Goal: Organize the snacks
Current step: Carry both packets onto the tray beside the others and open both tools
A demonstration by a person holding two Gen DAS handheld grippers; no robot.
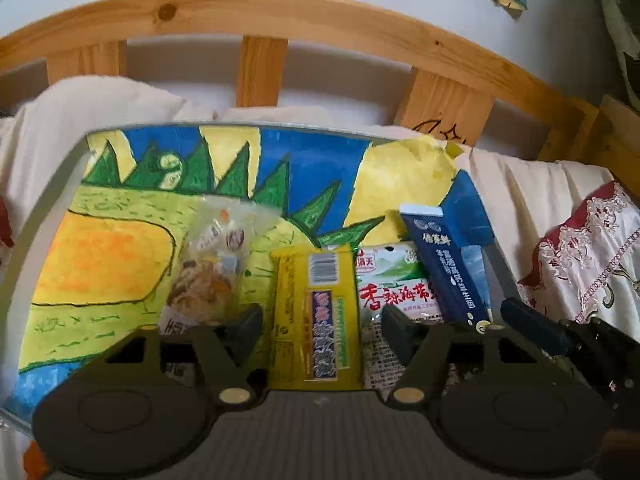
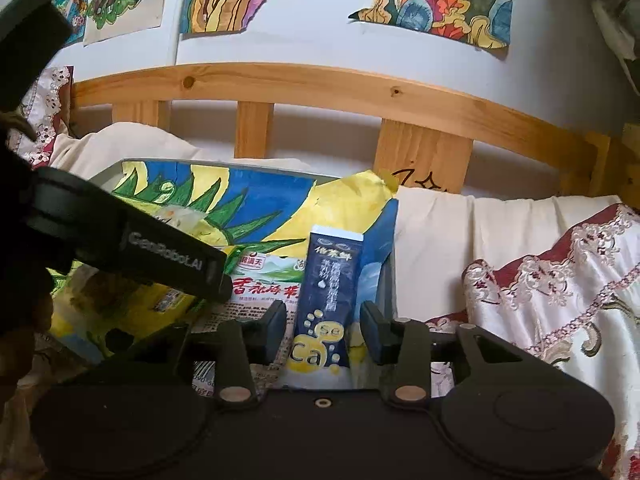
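A grey tray [image 1: 44,216] lined with a painted dinosaur picture holds the snacks. A yellow packet [image 1: 316,300] lies between the fingers of my left gripper [image 1: 322,326], which is open, with a gap on each side. To its left is a clear bag of mixed sweets [image 1: 212,264], to its right a white and green seaweed packet [image 1: 394,280]. A dark blue stick packet [image 2: 330,280] lies at the tray's right edge between the fingers of my right gripper [image 2: 323,330]. Those pads stand just off it, open.
A wooden slatted headboard [image 1: 280,16] runs behind the tray, with cream bedding [image 1: 100,104] below it. A red and white embroidered cloth [image 2: 560,280] lies to the right. Drawings [image 2: 440,0] hang on the wall. The left gripper's black body [image 2: 160,256] crosses the right wrist view.
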